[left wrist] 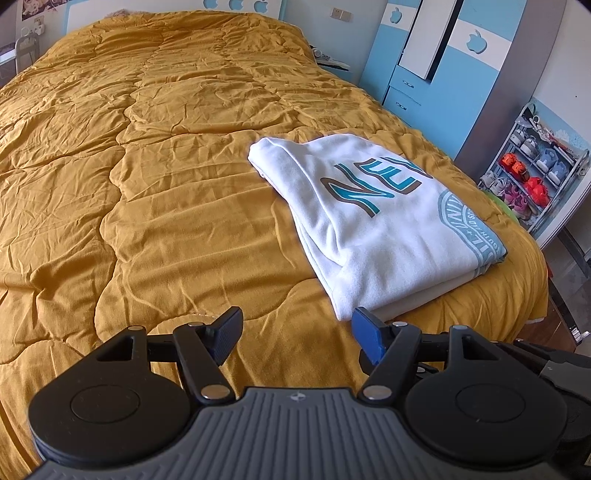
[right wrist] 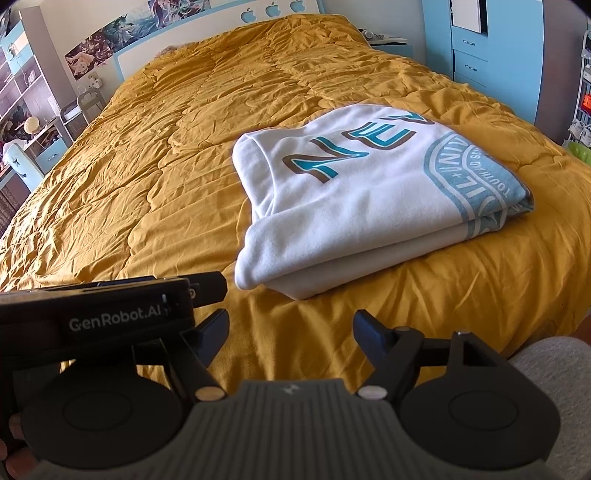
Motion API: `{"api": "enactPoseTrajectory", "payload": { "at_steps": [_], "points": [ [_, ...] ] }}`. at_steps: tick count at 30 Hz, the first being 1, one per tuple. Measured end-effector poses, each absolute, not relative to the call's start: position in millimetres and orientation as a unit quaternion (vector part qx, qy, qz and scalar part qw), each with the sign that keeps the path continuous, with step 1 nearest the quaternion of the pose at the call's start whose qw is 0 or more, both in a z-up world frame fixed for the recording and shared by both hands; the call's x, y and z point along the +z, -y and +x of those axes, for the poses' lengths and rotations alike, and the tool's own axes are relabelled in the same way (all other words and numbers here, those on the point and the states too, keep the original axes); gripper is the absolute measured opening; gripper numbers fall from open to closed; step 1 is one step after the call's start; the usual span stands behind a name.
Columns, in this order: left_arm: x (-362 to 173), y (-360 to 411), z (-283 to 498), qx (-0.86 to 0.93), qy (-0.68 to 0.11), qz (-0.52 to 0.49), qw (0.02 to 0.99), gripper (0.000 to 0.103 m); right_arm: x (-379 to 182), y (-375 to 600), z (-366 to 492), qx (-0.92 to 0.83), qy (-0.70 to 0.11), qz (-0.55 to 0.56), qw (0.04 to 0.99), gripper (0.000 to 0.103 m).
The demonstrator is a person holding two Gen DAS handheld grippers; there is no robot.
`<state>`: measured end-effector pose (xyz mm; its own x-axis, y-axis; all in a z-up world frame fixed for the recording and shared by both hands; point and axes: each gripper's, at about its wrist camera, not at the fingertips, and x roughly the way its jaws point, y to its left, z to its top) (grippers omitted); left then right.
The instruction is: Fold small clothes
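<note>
here, folded white top (right wrist: 354, 195) on mustard quilt (left wrist: 155, 177), both grippers (left wrist: 295, 334) (right wrist: 291, 332) spread apart w/ nothing between.

Landmark: bed quilt (left wrist: 166, 184).
On it: folded shirt (left wrist: 373, 221), toward its right near corner.
Beyond its right side: wardrobe (left wrist: 443, 66), then shoe rack (left wrist: 532, 173).
Behind its far end: headboard (right wrist: 207, 26).
Over its near edge: both grippers, side by side, short of the shirt.

We see a mustard-yellow quilt (left wrist: 166, 192) and a white sweatshirt (right wrist: 354, 206) with teal-and-brown letters plus a pale blue round stamp print; far-right wardrobe (left wrist: 454, 74) is sky blue and white.
</note>
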<state>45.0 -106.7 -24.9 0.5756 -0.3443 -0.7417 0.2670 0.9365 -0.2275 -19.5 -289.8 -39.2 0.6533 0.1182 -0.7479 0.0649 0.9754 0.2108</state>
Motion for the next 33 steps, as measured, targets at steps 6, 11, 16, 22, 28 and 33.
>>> {"api": "enactPoseTrajectory", "payload": {
  "at_steps": [6, 11, 16, 22, 28, 33],
  "points": [
    [-25.8, 107.2, 43.9, -0.169, -0.425, -0.038, 0.888, 0.079, -37.9, 286.9, -19.5, 0.017, -0.414, 0.1, 0.904, 0.07],
    [-26.8, 106.7, 44.2, -0.167, -0.428, -0.038, 0.887, 0.079, -38.4, 286.1, -19.0, 0.016, -0.415, 0.095, 0.905, 0.07],
    [-27.1, 106.6, 43.9, -0.169, -0.428, -0.037, 0.887, 0.079, -38.6, 285.0, -19.6, 0.017, -0.415, 0.095, 0.905, 0.07],
    [-28.2, 108.0, 42.9, -0.166, -0.427, -0.029, 0.889, 0.079, -39.0, 283.4, -19.1, 0.018, -0.416, 0.091, 0.905, 0.07],
    [-30.2, 108.2, 43.4, -0.158, -0.429, -0.02, 0.889, 0.079, -39.7, 280.8, -18.2, 0.021, -0.416, 0.078, 0.906, 0.07],
    [-31.4, 107.6, 43.9, -0.159, -0.431, -0.019, 0.888, 0.079, -41.7, 280.4, -17.6, 0.021, -0.419, 0.08, 0.904, 0.07]
  ]
}}
